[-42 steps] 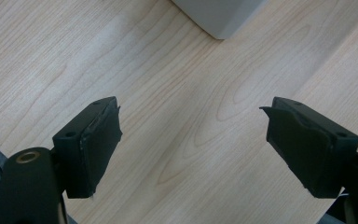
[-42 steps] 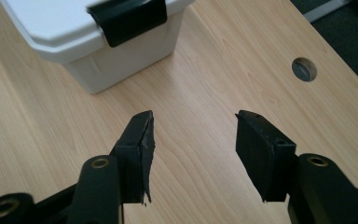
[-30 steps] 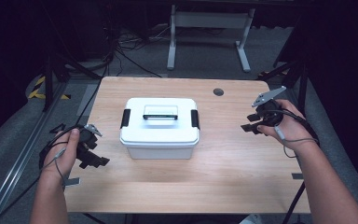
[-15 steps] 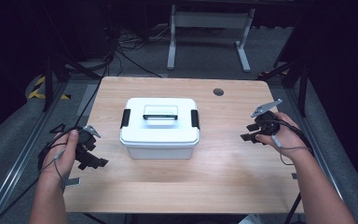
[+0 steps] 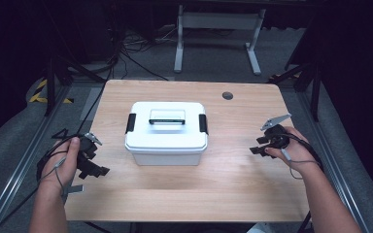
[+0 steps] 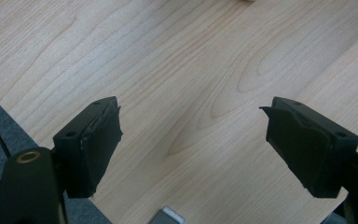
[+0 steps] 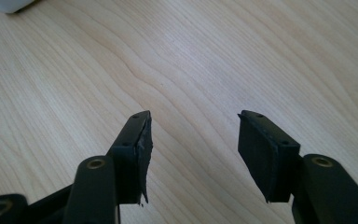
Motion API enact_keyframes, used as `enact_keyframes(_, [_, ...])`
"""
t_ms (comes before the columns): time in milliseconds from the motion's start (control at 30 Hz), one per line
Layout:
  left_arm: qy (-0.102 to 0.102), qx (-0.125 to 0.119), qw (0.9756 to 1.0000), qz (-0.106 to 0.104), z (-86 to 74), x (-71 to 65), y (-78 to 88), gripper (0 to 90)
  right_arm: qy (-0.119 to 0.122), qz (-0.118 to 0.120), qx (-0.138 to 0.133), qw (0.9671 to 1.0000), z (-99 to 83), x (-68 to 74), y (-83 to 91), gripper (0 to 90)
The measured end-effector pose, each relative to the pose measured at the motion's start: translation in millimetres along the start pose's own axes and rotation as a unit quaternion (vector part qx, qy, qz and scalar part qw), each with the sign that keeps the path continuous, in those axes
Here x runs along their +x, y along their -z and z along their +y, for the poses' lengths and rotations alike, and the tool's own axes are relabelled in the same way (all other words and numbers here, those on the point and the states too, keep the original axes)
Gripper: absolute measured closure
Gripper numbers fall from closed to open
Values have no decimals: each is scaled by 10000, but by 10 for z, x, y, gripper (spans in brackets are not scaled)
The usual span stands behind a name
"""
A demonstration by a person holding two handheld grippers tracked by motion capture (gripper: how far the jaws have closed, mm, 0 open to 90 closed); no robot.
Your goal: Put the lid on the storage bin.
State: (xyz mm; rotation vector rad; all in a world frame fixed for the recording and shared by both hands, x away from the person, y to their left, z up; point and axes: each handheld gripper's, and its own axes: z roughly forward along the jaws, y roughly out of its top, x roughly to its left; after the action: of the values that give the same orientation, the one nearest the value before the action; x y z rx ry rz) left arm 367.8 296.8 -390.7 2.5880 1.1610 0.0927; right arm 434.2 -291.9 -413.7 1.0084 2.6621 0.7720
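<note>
- Box (image 5: 166, 132), white, lid latched on, sat mid-table (image 5: 233, 184), nearer the far edge.
- Left gripper (image 5: 93, 162) hung released at the left edge, nothing between jaws.
- Right gripper (image 5: 262, 145) near the right edge, jaws just opening, empty, well apart from box.

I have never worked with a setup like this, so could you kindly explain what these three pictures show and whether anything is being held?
A person sits at a wooden table with a hand-held two-jaw tool in each hand: the left gripper and the right gripper. The high view looks down from above. The other two pictures come from cameras riding on each tool, looking along its black jaws at the tabletop. A white box with a closed lid, black side latches and a top handle stands mid-table, between the two tools. Nothing is held: both pairs of jaws stand open, the right ones having just been opening, with bare wood between them.
</note>
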Motion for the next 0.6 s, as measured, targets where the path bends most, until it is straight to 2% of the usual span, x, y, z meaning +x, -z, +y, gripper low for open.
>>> enact_keyframes(200, [-2, -2, 10000, 3, 11, 23, -26, 186, -33, 42, 23, 10000, -119, 7, -123, 443])
enact_keyframes(267, [27, 1, 10000, -48, 18, 15, -29, 187, -52, 144, -12, 9999, -161, 11, -159, 437])
enact_keyframes(300, [-27, -13, 10000, -42, 24, 19, -26, 187, -91, 197, -23, 9998, -178, 15, -170, 436])
enact_keyframes(367, [-10, -33, 10000, -69, 28, 14, -26, 187, -97, 181, -26, 9998, -194, 17, -179, 435])
enact_keyframes(400, [-74, -43, 9999, -62, 39, 18, -26, 186, -48, 95, -76, 9999, -231, 24, -205, 436])
enact_keyframes(600, [-59, -33, 10000, -71, 57, 0, -25, 187, 42, 124, -165, 9998, -319, 78, -272, 435])
